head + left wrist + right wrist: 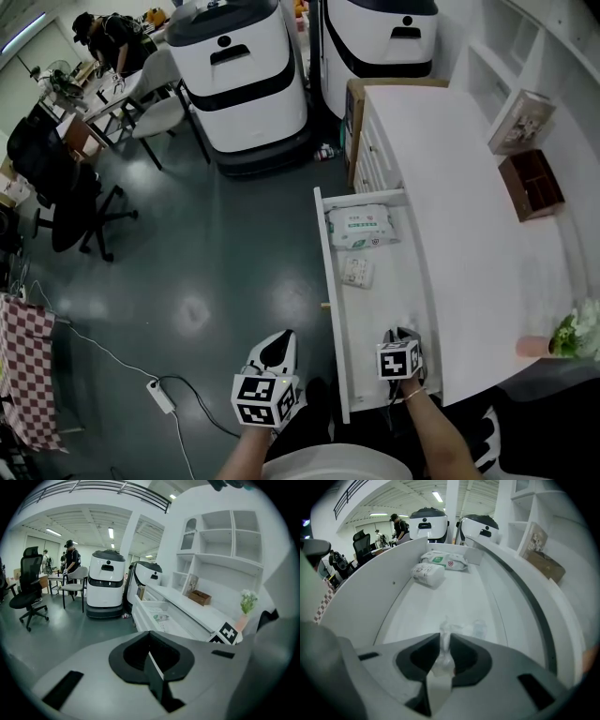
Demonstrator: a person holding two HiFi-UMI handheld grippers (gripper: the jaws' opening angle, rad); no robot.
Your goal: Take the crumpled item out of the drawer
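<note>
The white drawer (328, 272) stands pulled out from the cabinet. In the right gripper view a crumpled clear plastic item (446, 634) lies on the drawer floor at its near end, and my right gripper (444, 648) is shut on it, jaws tight against its sides. From the head view the right gripper (404, 335) points steeply down into the drawer's near end; the item is hidden beneath it. My left gripper (278, 348) hangs outside the drawer over the floor, shut and holding nothing (151, 656).
A green-labelled wipes pack (361, 226) and a small packet (357, 272) lie at the drawer's far end. The cabinet top (450, 187) carries a brown box (531, 184) and flowers (574, 333). Two white machines (248, 70), office chairs (66, 187) and a power strip (159, 396) occupy the floor.
</note>
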